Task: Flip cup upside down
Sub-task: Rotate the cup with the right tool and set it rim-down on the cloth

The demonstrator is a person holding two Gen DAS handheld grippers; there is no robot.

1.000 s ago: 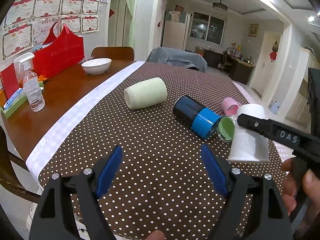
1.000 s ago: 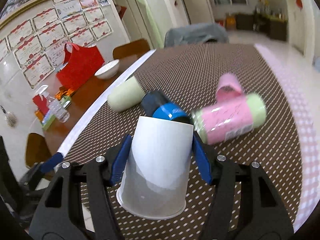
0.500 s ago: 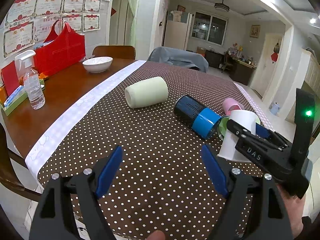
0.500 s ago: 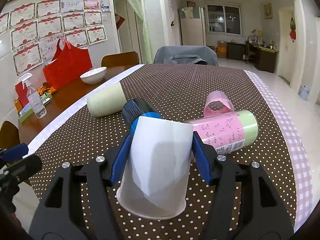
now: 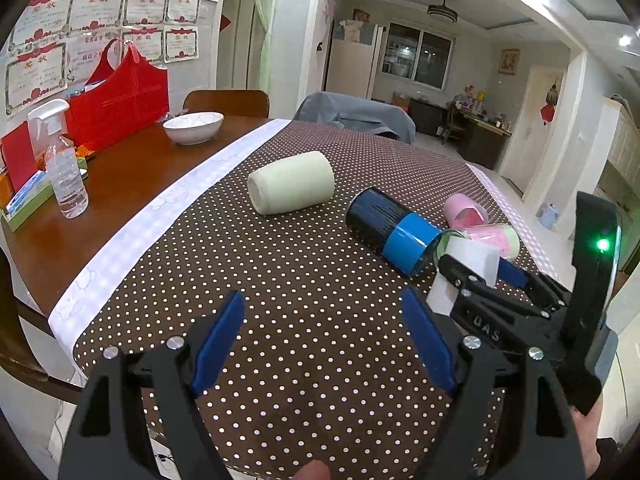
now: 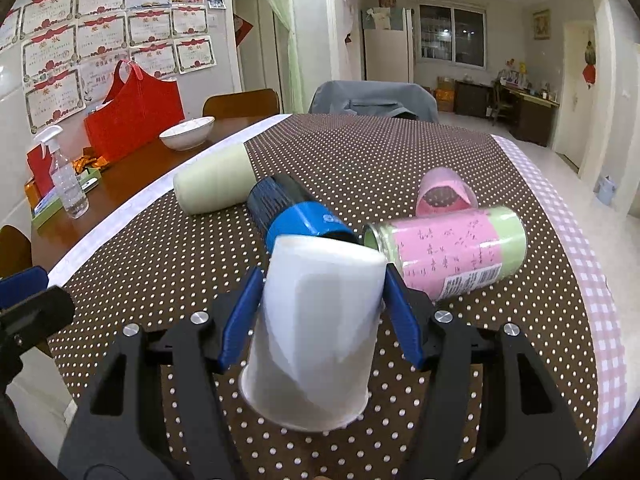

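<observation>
A white paper cup [image 6: 316, 328] is upside down, rim low and base up, on or just above the dotted tablecloth [image 6: 360, 160]. My right gripper [image 6: 322, 304] is shut on the cup, its blue pads against both sides. In the left wrist view the cup [image 5: 468, 268] and the right gripper [image 5: 480, 280] show at the right. My left gripper [image 5: 324, 344] is open and empty above the near part of the cloth [image 5: 280, 280].
A pale green cup [image 6: 214, 184], a dark blue cup [image 6: 292, 212], a pink cup [image 6: 442, 194] and a pink-and-green can [image 6: 452, 252] lie on their sides behind the white cup. A bowl [image 5: 193, 126], a spray bottle [image 5: 64, 176] and a red bag [image 5: 118, 104] stand on the bare wood at the left.
My right gripper has lowered the white cup toward the cloth and drawn nearer the table's front. My left gripper has stayed open in place.
</observation>
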